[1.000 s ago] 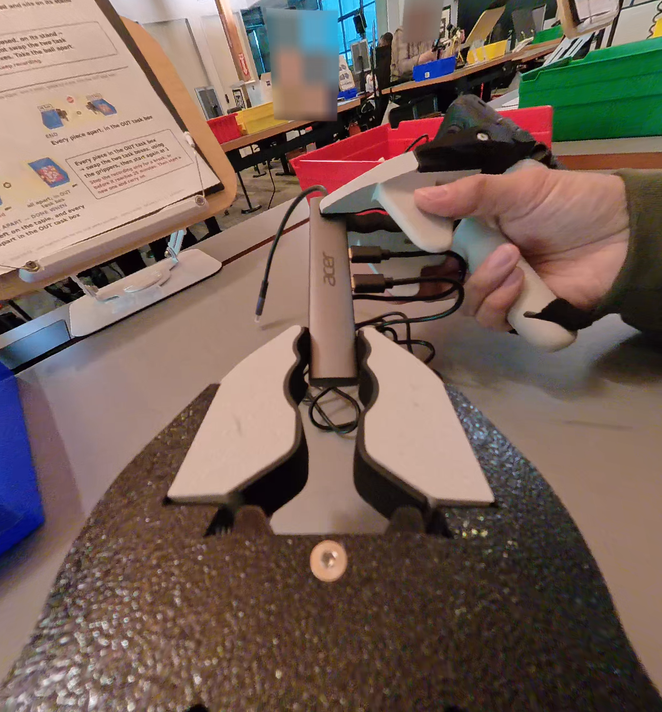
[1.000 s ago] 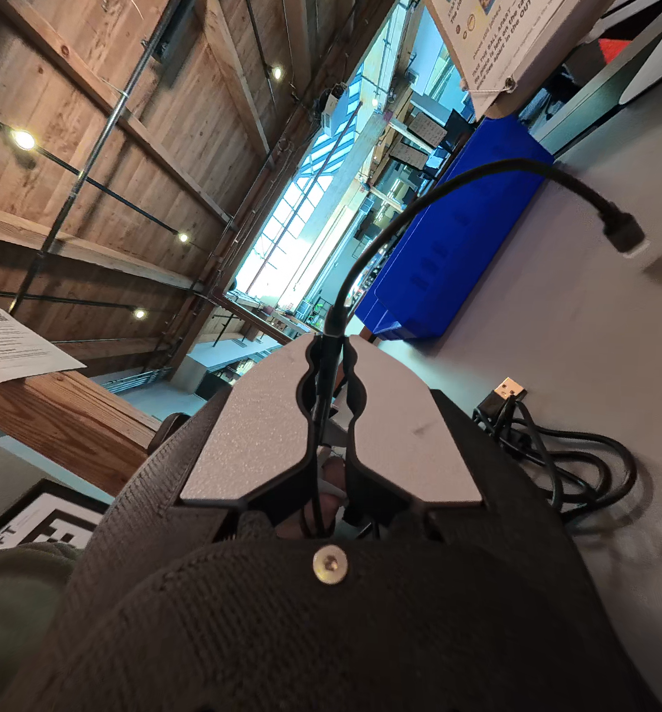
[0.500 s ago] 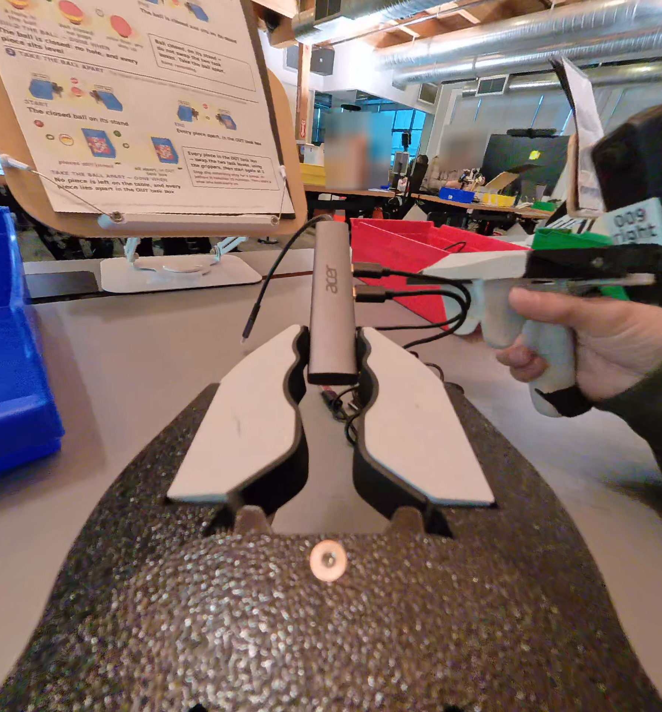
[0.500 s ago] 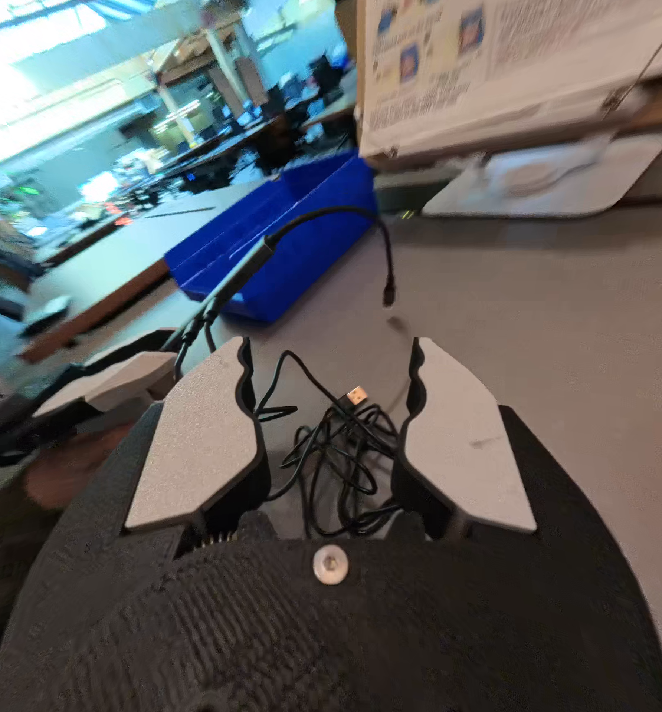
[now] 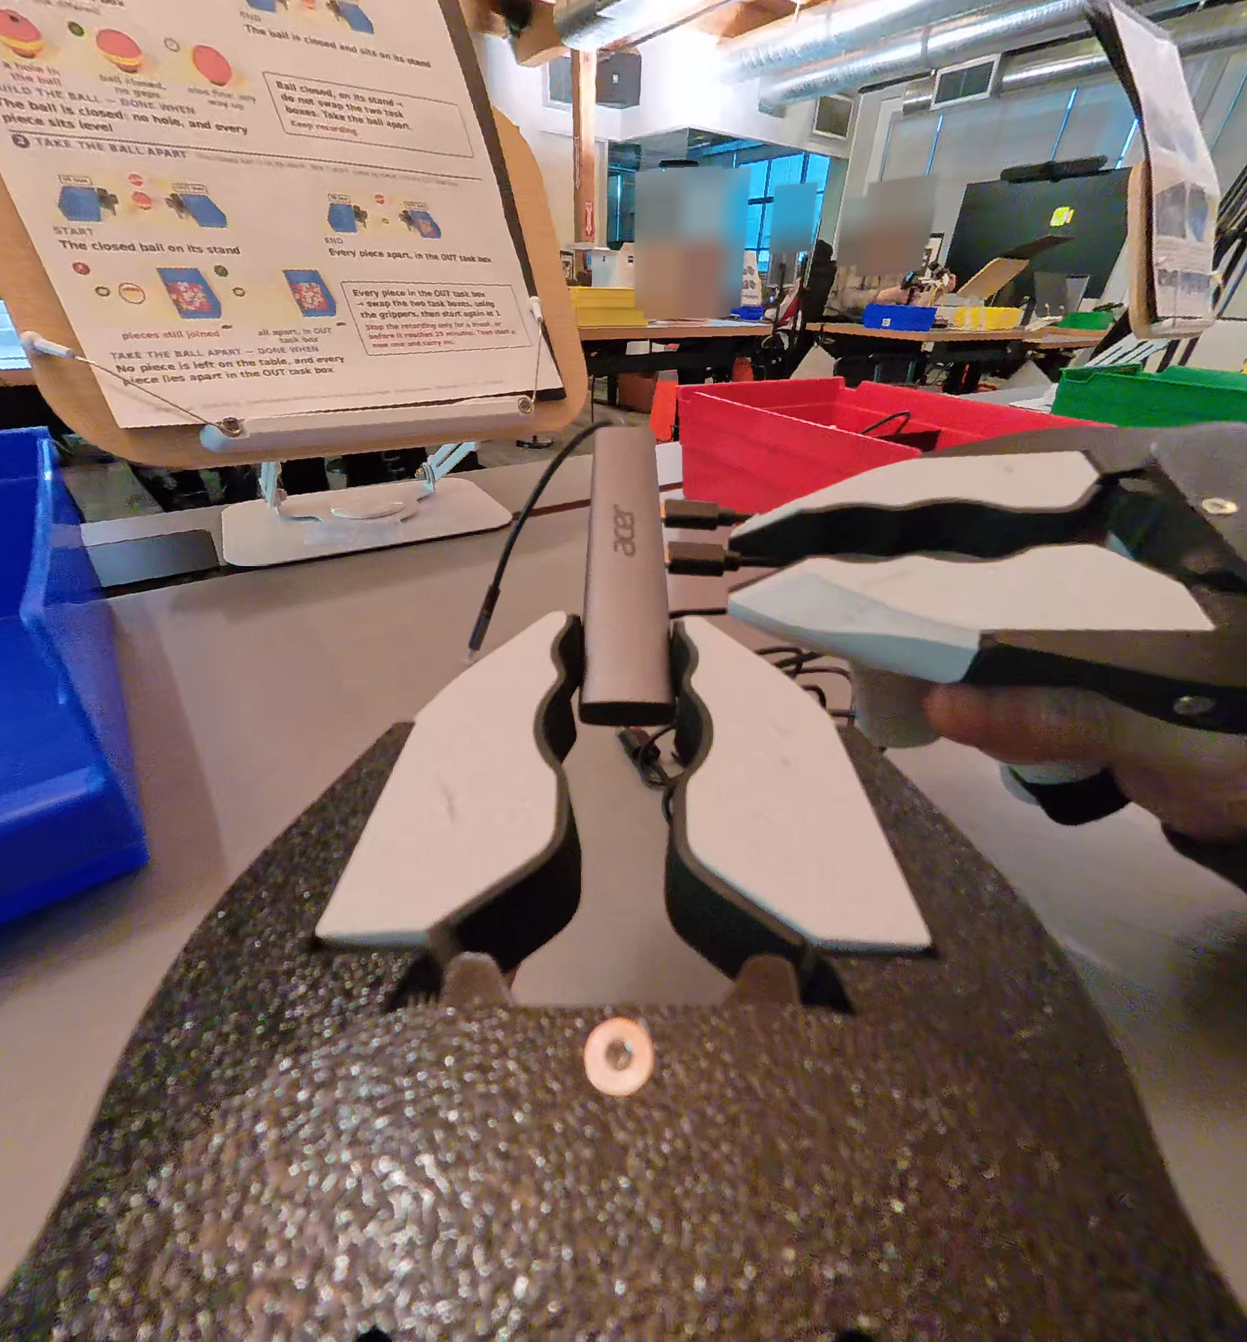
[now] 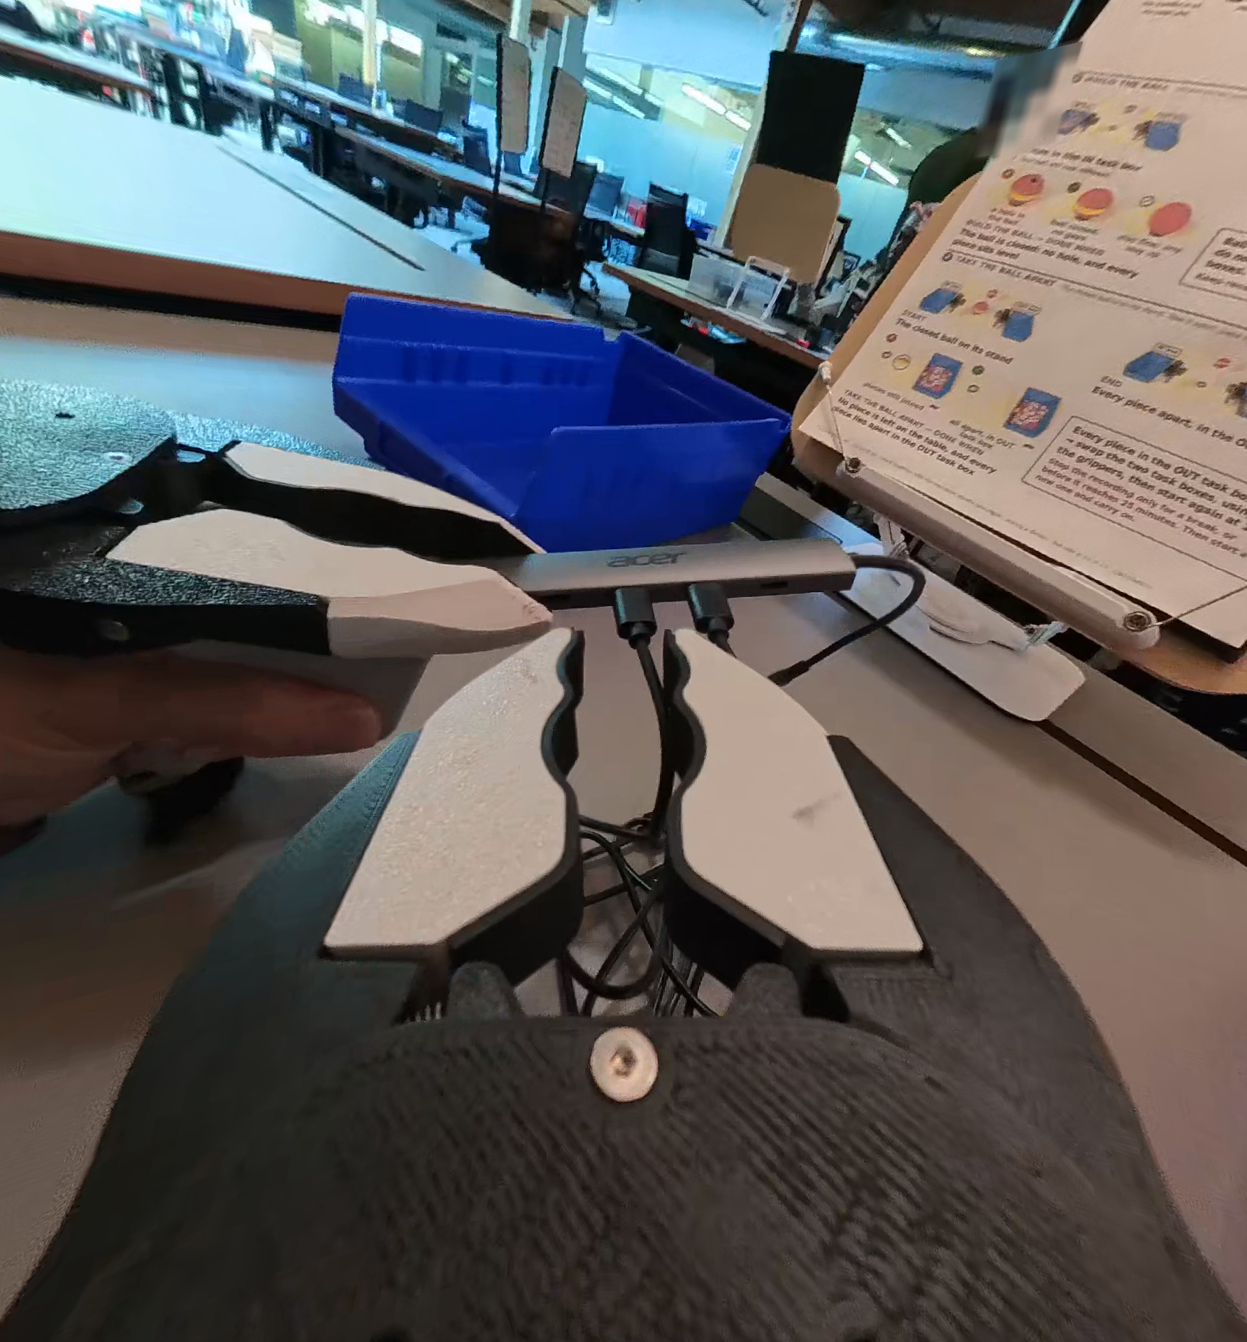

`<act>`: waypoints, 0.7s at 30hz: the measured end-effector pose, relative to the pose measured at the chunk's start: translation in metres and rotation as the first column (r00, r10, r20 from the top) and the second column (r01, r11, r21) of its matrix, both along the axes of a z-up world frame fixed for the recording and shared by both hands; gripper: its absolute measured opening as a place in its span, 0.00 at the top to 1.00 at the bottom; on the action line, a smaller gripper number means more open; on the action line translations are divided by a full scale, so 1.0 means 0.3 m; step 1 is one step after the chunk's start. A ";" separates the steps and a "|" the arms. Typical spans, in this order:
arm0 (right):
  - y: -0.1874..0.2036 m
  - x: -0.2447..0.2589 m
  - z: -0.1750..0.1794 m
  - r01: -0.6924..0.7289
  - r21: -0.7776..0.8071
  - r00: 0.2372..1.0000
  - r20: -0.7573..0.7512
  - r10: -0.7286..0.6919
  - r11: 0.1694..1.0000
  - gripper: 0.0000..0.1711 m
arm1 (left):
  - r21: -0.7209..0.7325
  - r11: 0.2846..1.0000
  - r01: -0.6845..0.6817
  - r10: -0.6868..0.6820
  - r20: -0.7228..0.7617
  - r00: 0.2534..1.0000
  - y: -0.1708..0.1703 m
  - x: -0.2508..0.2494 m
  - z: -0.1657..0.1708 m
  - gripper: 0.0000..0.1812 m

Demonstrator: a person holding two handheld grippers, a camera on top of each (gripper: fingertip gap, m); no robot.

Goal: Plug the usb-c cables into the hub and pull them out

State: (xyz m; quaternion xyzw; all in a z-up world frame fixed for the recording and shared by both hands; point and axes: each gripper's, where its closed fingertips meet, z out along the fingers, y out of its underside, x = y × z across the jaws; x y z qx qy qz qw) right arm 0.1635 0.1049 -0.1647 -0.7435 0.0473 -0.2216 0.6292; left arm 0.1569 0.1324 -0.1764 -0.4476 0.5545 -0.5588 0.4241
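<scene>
Now the right gripper [image 6: 620,639] has swung round from the loose cable heap to face the slim grey metal hub [image 6: 686,565] side-on, and its jaws, spread wide half a second ago, have narrowed to a modest gap with nothing pinched between them. Just ahead of its fingertips two black usb-c plugs [image 6: 671,606] sit seated in the hub's side ports; the nearer plug's thin black cord [image 6: 655,697] runs back through the gap between the fingers, touching neither that I can tell. The left gripper [image 5: 624,653] stays clamped on the hub's near end, holding it off the grey tabletop [image 5: 301,668] as before, with the hub's own short black tail lead [image 5: 526,537] arching off to that claw's left. A blue plastic bin [image 6: 555,428] stands beyond the hub, and a wooden stand carrying a printed sheet [image 6: 1085,392] rises to the right claw's right.

Both plugs being in, I judge the plugging half done and the pulling-out about to begin: the right claw looks lined up to close on a plug body.
</scene>
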 end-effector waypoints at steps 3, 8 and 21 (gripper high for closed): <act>-0.003 0.016 -0.003 0.007 0.048 1.000 -0.015 -0.006 0.999 0.92 | 0.006 1.000 0.002 -0.002 -0.018 1.000 -0.010 0.002 -0.007 0.87; 0.006 0.029 -0.015 0.007 0.120 1.000 0.018 -0.010 0.993 0.93 | 0.039 0.999 -0.028 0.030 -0.044 0.999 -0.021 0.006 -0.020 0.87; 0.035 0.037 -0.058 -0.037 0.089 0.996 -0.080 0.044 0.995 0.94 | 0.098 0.989 -0.110 0.117 -0.061 0.991 0.001 0.007 -0.032 0.87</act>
